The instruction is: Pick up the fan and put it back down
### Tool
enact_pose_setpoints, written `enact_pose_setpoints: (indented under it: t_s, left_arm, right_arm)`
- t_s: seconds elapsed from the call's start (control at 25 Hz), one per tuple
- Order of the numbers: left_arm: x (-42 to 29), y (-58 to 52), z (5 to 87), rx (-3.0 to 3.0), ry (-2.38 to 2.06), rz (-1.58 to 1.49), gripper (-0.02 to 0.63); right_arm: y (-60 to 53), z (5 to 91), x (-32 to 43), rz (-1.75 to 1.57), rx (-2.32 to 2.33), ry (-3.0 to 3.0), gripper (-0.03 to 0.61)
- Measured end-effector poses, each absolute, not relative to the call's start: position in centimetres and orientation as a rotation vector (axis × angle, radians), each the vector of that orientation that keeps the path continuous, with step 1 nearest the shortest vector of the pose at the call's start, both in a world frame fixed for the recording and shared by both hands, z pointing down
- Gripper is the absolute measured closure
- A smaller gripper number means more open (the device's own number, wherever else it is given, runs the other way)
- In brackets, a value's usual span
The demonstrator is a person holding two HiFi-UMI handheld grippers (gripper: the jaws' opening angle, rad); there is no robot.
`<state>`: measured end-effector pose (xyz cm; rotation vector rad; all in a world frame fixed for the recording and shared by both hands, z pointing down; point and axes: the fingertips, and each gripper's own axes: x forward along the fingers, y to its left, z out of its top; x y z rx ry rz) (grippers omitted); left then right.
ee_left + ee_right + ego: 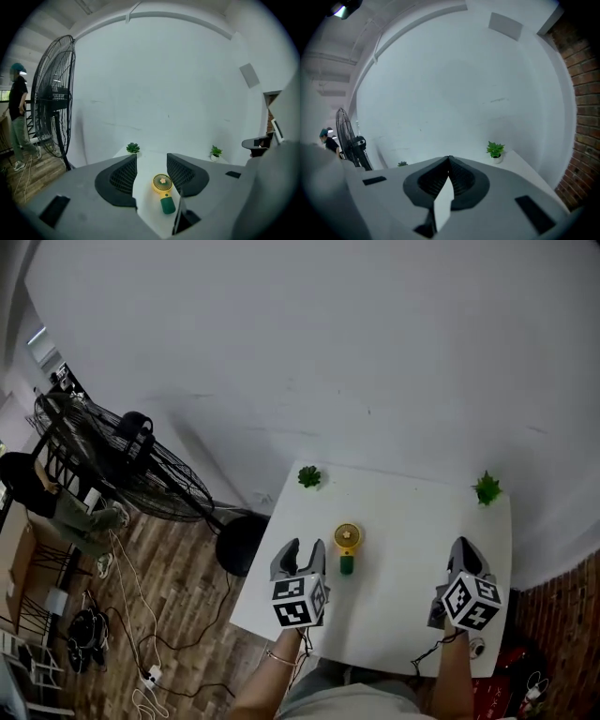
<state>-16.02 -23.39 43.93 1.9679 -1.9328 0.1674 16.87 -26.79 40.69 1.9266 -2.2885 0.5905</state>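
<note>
Fan lying just ahead of my spread left gripper (302, 552)

My left jaws stand apart and empty; my right gripper (464, 557) is closed on nothing, well off to the side. The fan (347, 547) lies flat just beyond and slightly right of the left jaws, green handle toward me, yellow head away. So the left is nearer. It lies on a white table (408, 521) with two small plants (309, 476) at the far corners, then a white wall.

White wall (328, 334), wood floor (178, 587), brick wall (581, 93), white table (403, 521).
</note>
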Motion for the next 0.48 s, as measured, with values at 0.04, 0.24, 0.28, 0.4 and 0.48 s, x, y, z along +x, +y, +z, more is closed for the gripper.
enact_pose_setpoints:
  t_s: [0.04, 0.24, 0.28, 0.4, 0.48]
  left_arm:
    - [-16.0, -23.8, 44.0, 1.974, -1.924, 0.175, 0.425]
    - [-15.8, -25.0, 44.5, 1.969, -1.896, 0.179, 0.425]
    - [-15.6, -25.1, 44.8, 1.968, -1.89, 0.185, 0.425]
    - [-14.4, -25.7, 45.5, 1.969, -1.867, 0.204, 0.425]
    - [-13.6, -25.9, 46.0, 1.972, -1.851, 0.22, 0.425]
  right_arm:
    - [-27.0, 40.9, 16.7, 0.605, 1.932, -2.286, 0.578]
    - [-27.5, 41.4, 15.2, 0.593, 1.877, -2.286, 0.578]
    - [-27.5, 41.6, 15.1, 0.597, 1.87, -2.286, 0.578]
    - [-27.7, 42.2, 15.6, 0.618, 1.86, -2.274, 0.578]
    - [-27.7, 42.7, 16.2, 0.634, 1.858, -2.261, 0.578]
